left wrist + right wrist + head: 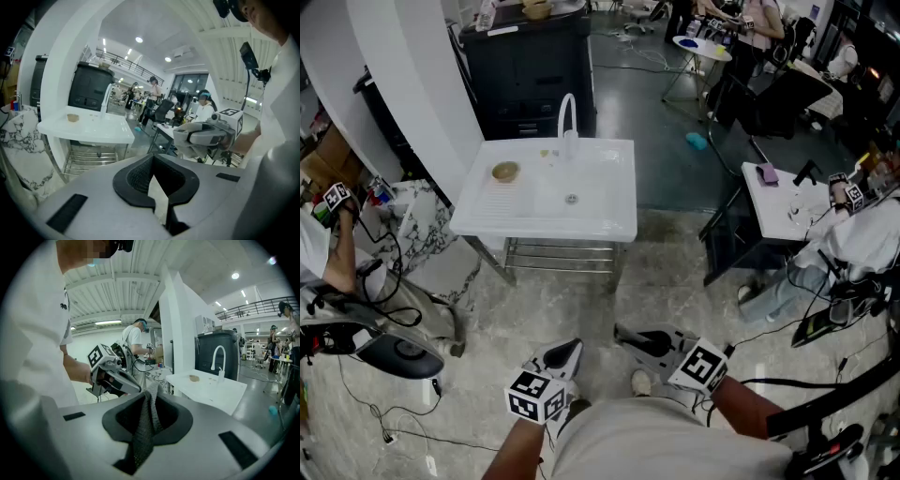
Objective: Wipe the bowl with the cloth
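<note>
Head view has us standing well back from the white table (pixel 609 220), with both claws held low and close to our body on the table's near side. The bowl (pixel 505 172), small and tan, sits on the left part of the table, to the left of the white faucet (pixel 568 114) that rises at the table's far edge. Nothing touches the bowl. Our left claw (pixel 567 354) points toward the table, and in the left gripper view we see its jaws pressed together with nothing caught between them. Our right claw (pixel 628 336) is just beside the left one, equally far from the table. In the right gripper view its jaws are clamped on the cloth (pixel 146 423), a grey, mesh-textured fabric that runs up between the pads and pokes out a little past the tips. The cloth is well apart from the table and from the bowl on it.
</note>
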`<state>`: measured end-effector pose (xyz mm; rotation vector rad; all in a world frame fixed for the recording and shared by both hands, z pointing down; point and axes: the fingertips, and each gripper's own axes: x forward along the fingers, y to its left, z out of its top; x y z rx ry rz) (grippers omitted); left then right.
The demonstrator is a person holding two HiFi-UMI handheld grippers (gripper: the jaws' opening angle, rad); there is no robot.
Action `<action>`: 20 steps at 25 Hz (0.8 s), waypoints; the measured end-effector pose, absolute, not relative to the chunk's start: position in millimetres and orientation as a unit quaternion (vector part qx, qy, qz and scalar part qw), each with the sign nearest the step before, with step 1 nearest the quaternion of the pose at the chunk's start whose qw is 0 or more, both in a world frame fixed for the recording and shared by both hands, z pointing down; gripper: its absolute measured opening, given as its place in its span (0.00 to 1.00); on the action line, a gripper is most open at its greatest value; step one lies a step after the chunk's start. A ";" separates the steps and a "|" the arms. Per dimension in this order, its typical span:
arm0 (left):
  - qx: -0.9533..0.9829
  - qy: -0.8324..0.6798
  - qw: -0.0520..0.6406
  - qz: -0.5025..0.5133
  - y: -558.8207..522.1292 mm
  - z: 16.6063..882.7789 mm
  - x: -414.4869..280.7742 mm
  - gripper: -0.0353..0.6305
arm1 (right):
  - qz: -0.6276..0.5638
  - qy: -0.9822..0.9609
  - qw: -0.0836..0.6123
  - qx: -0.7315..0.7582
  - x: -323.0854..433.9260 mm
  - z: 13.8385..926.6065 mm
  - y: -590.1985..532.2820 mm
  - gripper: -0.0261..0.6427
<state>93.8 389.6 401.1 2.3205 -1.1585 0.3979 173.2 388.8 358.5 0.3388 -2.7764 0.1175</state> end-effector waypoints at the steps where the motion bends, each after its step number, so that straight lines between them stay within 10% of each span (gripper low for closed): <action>1: 0.855 -0.427 0.257 0.140 386.1 400.2 109.5 0.07 | 0.044 -0.977 0.168 0.125 189.5 359.8 383.3 0.09; 20: 0.829 -0.467 0.275 0.138 370.5 395.8 207.6 0.07 | 0.086 -0.983 0.121 0.113 281.1 371.3 333.0 0.09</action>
